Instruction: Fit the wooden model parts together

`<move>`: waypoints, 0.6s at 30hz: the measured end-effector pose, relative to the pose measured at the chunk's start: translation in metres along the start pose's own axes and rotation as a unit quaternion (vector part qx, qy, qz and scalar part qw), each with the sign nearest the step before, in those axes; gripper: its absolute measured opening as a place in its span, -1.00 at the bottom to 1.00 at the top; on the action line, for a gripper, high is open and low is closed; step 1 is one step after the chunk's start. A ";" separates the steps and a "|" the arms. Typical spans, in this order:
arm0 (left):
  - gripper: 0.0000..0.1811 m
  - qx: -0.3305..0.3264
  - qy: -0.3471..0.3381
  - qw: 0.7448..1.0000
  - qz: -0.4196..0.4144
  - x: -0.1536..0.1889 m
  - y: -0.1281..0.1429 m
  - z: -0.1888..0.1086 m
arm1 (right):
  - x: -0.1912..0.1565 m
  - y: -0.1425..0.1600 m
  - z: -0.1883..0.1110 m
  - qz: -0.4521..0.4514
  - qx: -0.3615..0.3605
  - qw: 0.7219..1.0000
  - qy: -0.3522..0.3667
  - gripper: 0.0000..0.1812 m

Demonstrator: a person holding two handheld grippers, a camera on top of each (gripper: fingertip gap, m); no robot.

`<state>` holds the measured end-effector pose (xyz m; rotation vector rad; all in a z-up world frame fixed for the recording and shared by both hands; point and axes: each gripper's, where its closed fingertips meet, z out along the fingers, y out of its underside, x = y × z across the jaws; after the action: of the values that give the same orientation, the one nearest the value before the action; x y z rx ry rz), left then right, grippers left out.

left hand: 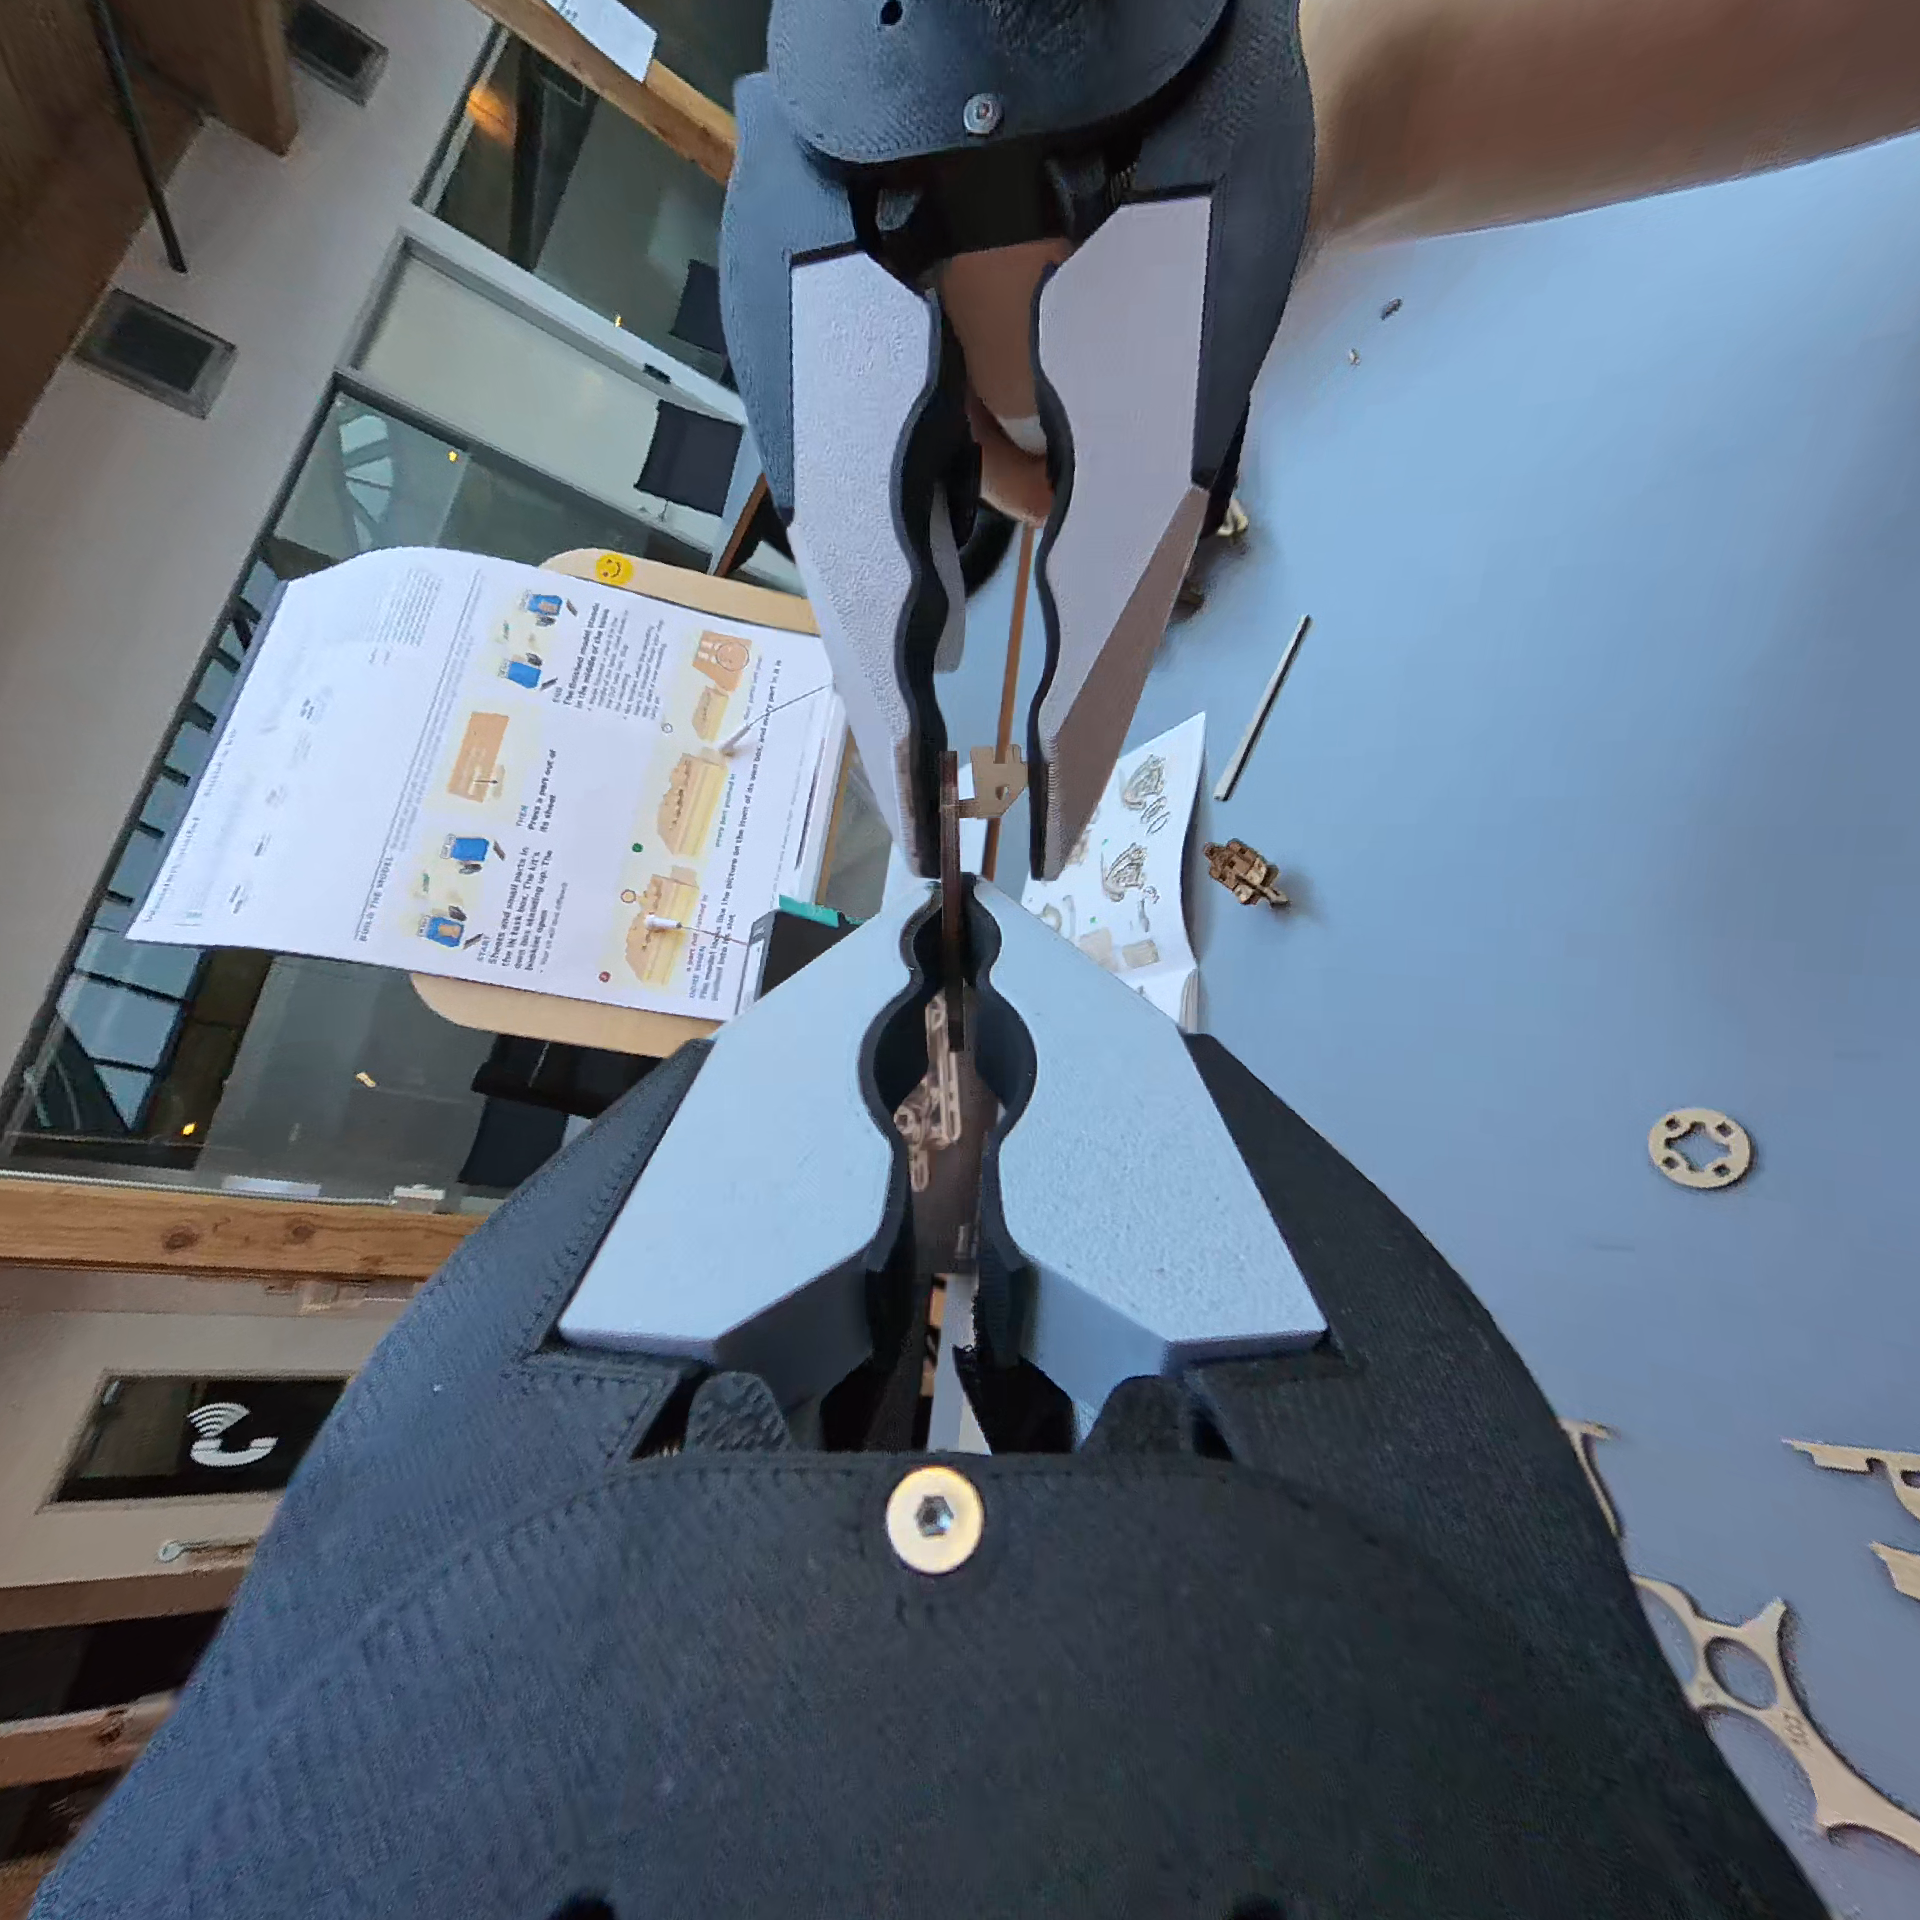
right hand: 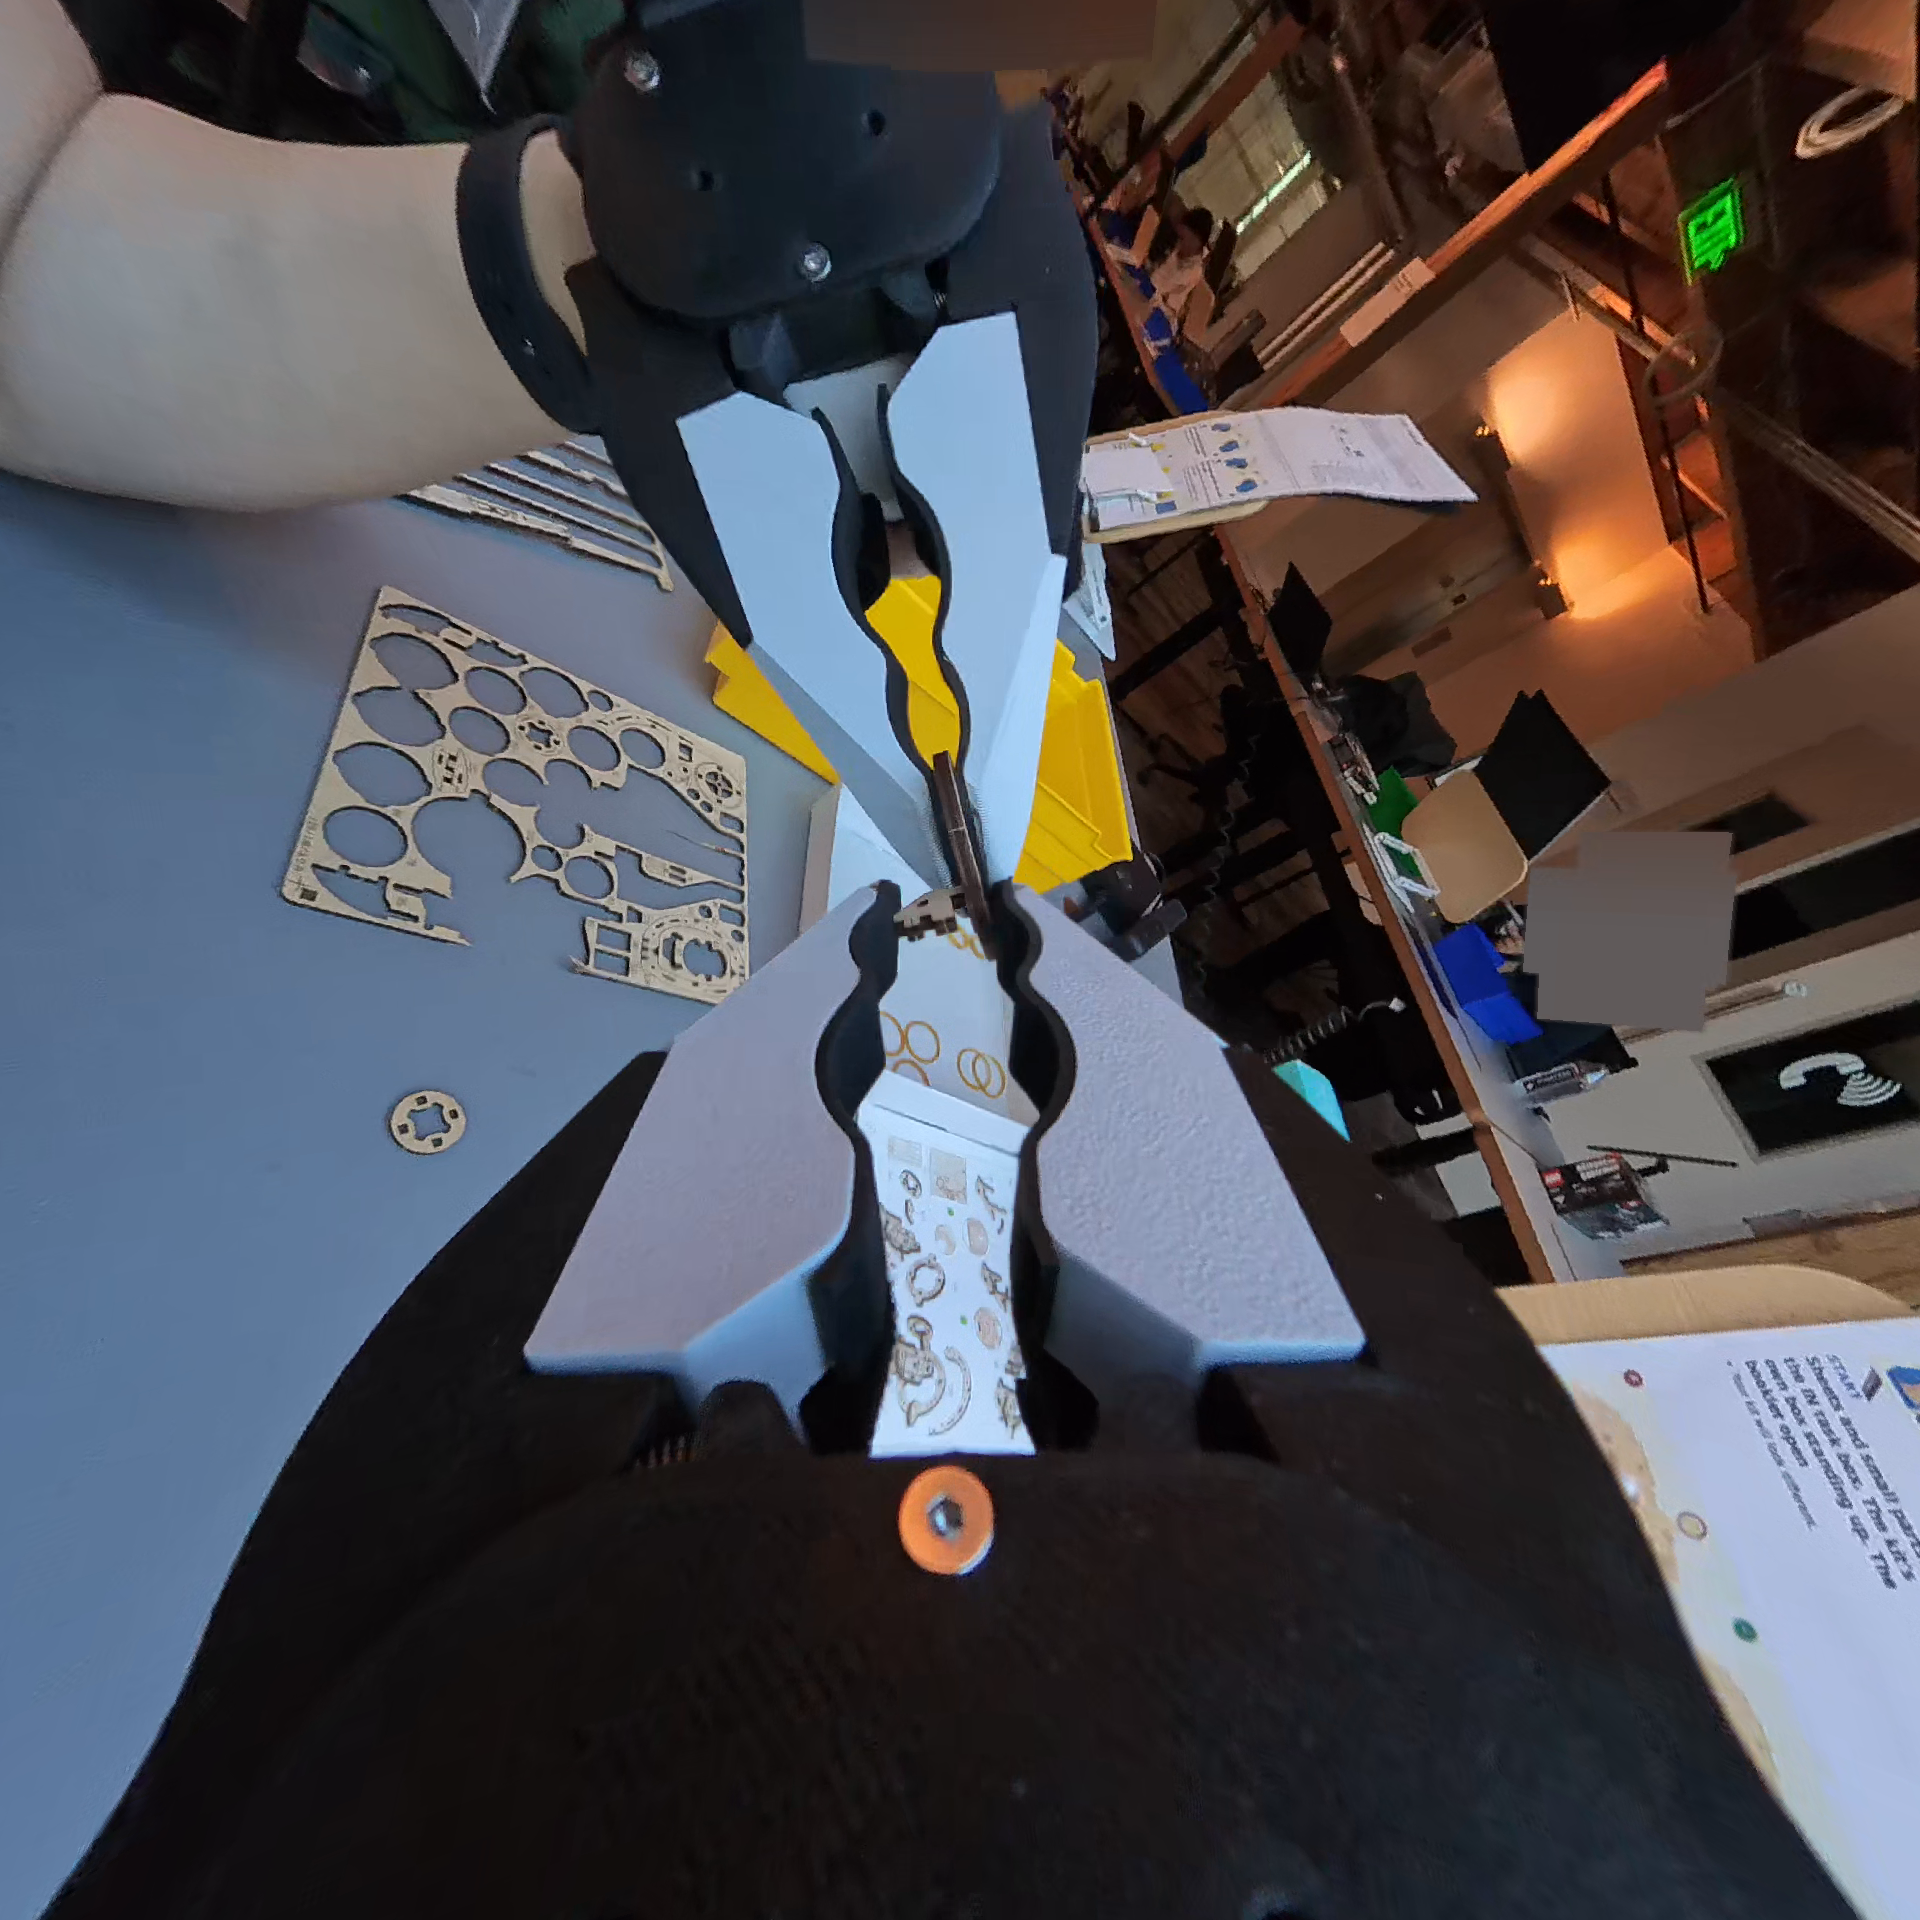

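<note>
A thin dark wooden plate (left hand: 951, 935) is clenched edge-on in the left gripper (left hand: 948, 904), so its face can meet the small notched connector (right hand: 928, 914). That connector sits between the tips of the right gripper (right hand: 940, 902), which is parted; whether it is pinched cannot be told. Both are held tip to tip above the counter (left hand: 1558, 727).

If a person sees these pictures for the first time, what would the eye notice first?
Two claws meet tip to tip in mid-air: the left claw is shut on a thin dark wooden piece, and the right claw holds a small tan notched part against it. On the grey-blue table lies a punched-out wooden sheet.
</note>
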<state>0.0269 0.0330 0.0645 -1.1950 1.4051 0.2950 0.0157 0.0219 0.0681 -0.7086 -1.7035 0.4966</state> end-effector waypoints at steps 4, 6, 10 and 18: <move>-1.00 -0.007 -0.005 1.000 0.010 -0.001 0.002 0.001 | 0.000 0.003 0.002 0.006 -0.010 1.000 -0.001 -0.81; -1.00 -0.002 -0.007 1.000 0.009 -0.002 0.000 -0.001 | 0.002 0.001 0.001 0.024 0.001 1.000 -0.004 -0.79; -1.00 0.002 -0.008 1.000 0.009 -0.001 -0.003 -0.001 | 0.001 -0.001 -0.001 0.018 0.004 1.000 -0.005 -0.81; -1.00 0.015 -0.010 1.000 0.002 -0.003 -0.009 -0.004 | 0.001 -0.008 -0.005 0.005 0.015 1.000 -0.001 -0.84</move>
<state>0.0306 0.0270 0.0723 -1.1623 1.3897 0.2864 0.0185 0.0162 0.0756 -0.6942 -1.6925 0.5296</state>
